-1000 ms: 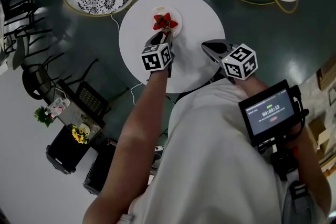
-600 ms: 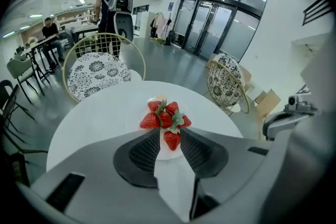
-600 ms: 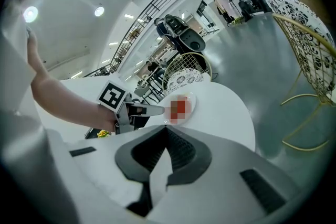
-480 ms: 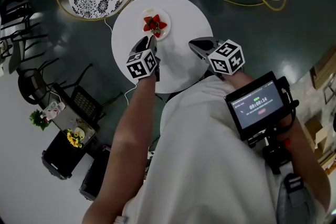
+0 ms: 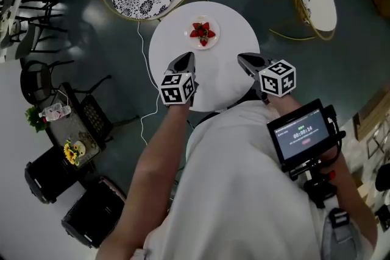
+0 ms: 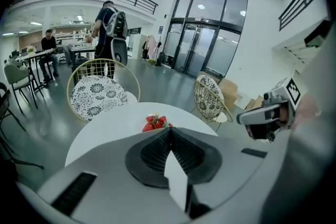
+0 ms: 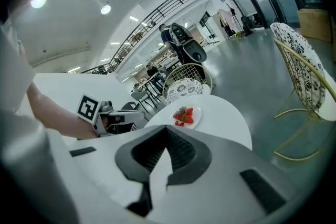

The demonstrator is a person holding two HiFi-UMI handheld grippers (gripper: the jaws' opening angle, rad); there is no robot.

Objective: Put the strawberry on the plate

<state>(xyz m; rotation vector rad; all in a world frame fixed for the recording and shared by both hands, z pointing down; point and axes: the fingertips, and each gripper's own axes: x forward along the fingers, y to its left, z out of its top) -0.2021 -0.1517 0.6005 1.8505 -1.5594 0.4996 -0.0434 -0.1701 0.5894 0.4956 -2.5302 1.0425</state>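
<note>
White table [image 5: 231,85] | one plate [image 5: 214,43], strawberries [image 5: 202,33] | left gripper [image 5: 189,56] just closed, empty | right gripper [image 5: 242,58] pressed together, empty

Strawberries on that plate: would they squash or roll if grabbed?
Probably soft: the strawberries look ripe red, so hard squeezing may bruise them. They lie clustered on a small plate, so a nudge could roll one off.

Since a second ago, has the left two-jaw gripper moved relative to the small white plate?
Yes. The left gripper pulled back from the small white plate, toward the person; its jaws have just closed on nothing.
</note>
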